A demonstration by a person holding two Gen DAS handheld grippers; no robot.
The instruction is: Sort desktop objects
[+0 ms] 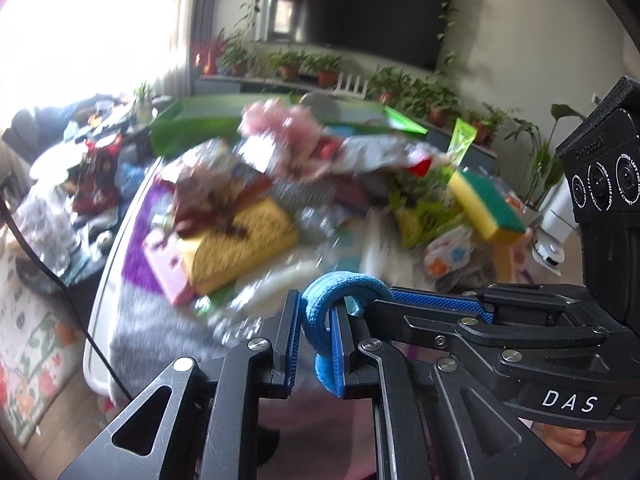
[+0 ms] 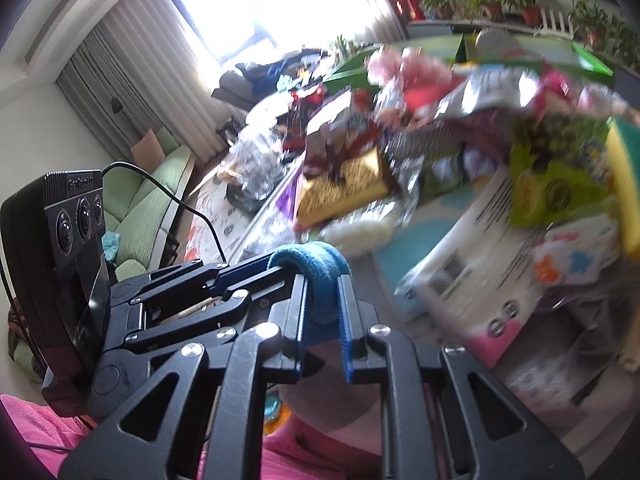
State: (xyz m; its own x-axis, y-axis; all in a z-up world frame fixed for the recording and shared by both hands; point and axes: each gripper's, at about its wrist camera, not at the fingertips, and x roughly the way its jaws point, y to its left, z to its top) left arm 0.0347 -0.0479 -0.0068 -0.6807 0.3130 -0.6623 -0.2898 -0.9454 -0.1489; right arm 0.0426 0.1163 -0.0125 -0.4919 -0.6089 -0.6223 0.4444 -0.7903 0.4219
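Left wrist view: camera rides behind left gripper (image 1: 314,344), looks forward and down along black fingers onto cluttered tabletop, close range; wall-mounted dark screen (image 1: 372,12) and row of potted plants (image 1: 320,66) far behind.

Right wrist view: camera behind right gripper (image 2: 322,328), same downward slant, rolled sideways, bright window (image 2: 256,4) upper left.

Shared: fuzzy blue fabric loop (image 1: 340,292) (image 2: 316,272), gold patterned box (image 1: 240,240) (image 2: 344,192), yellow sponge with green top (image 1: 486,204) (image 2: 626,176). Each view shows other gripper alongside.

Blue terry band (image 1: 344,292), looped, pinched twice
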